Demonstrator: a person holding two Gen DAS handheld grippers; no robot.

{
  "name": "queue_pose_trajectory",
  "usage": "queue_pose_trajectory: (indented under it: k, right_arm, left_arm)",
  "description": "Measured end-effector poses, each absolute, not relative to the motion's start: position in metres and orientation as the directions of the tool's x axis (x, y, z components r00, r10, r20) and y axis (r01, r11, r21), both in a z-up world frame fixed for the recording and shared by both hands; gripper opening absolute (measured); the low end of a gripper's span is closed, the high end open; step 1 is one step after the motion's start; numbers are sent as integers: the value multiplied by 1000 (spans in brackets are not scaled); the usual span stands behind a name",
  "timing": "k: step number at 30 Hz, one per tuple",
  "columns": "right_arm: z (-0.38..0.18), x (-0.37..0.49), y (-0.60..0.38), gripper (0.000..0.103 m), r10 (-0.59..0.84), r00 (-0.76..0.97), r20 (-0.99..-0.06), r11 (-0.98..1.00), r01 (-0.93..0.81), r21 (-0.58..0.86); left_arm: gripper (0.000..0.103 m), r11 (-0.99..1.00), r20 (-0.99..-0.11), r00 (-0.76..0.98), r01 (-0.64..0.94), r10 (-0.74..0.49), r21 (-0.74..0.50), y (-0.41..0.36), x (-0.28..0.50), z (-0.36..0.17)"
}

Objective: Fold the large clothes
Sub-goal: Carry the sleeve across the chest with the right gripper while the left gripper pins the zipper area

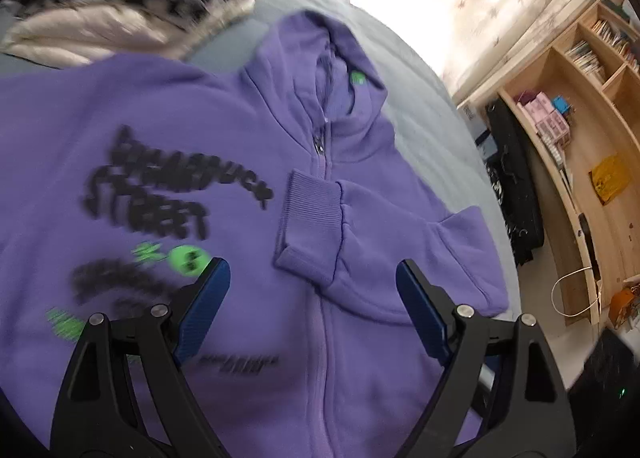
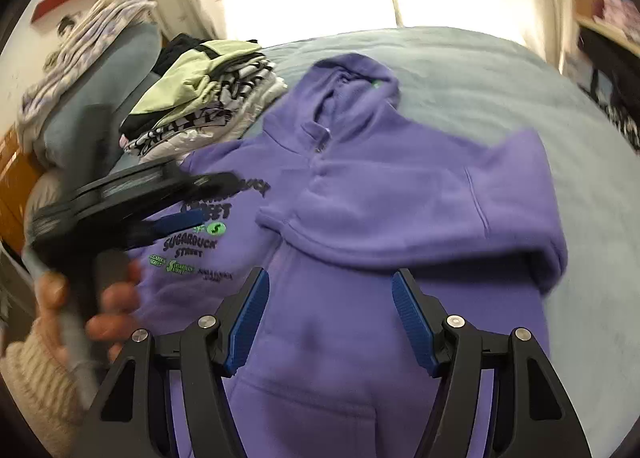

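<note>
Gripper pair agape above purple hoodie, apparently untouched

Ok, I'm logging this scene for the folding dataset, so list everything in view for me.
Zip hoodie: one, purple with black and green print, flat on the bed, one sleeve folded across its chest.
Sleeve cuff: one, purple ribbed, beside the zip.
Bed cover: one, grey-blue, under the hoodie.
Folded clothes pile: one, pale green, black, white, by the hoodie's shoulder.
Wooden shelves: one unit, light wood, beside the bed.
Left hand-held gripper: black, blue pads, open above the hoodie.
Right hand-held gripper: same, open, nothing between its pads.
Hand: one, holding the left gripper.
</note>
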State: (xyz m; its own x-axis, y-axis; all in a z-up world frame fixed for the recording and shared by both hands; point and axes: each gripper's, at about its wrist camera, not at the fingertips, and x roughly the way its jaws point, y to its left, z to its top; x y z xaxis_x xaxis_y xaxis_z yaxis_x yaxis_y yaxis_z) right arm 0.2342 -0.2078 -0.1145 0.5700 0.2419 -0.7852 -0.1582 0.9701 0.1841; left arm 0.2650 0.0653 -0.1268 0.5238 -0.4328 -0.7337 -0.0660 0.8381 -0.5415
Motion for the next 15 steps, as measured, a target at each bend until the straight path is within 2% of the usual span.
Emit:
queue_pose_trajectory:
  k: [3,4,5,8,9,10,15]
  right_arm:
    - [-128,230,-222,65,271,552,-789,962,-131,239]
    - [-131,228,-226,65,272,547,-792,962,-126,243]
    - [-133,226,-231,65,267,544,-796,963,-120,241]
    - [-141,225,-246,65,263,543,-798,964,-111,242]
    - [-141,223,-249,65,264,546,-795,963,-107,247]
    - [-141,221,-254,65,268,553,-789,962,-103,254]
    - [-127,207,-267,65,254,601,-758,965,-102,242]
  left_arm:
    - [78,857,-774,476,-77,-418,-510,45,288,-146]
    - [66,867,-789,455,-69,-413,-494,36,294,-153]
    - [47,879,-805,436,-63,-402,-473,28,299,-159]
    - [25,939,-848,437,-23,-299,-343,1,304,-157]
    - [14,951,-849,451,-4,-274,-310,-5,303,-151]
    - [9,951,-837,466,31,-287,-308,-11,302,-141]
    - [9,974,-727,652,86,-213,-208,-10,282,-61]
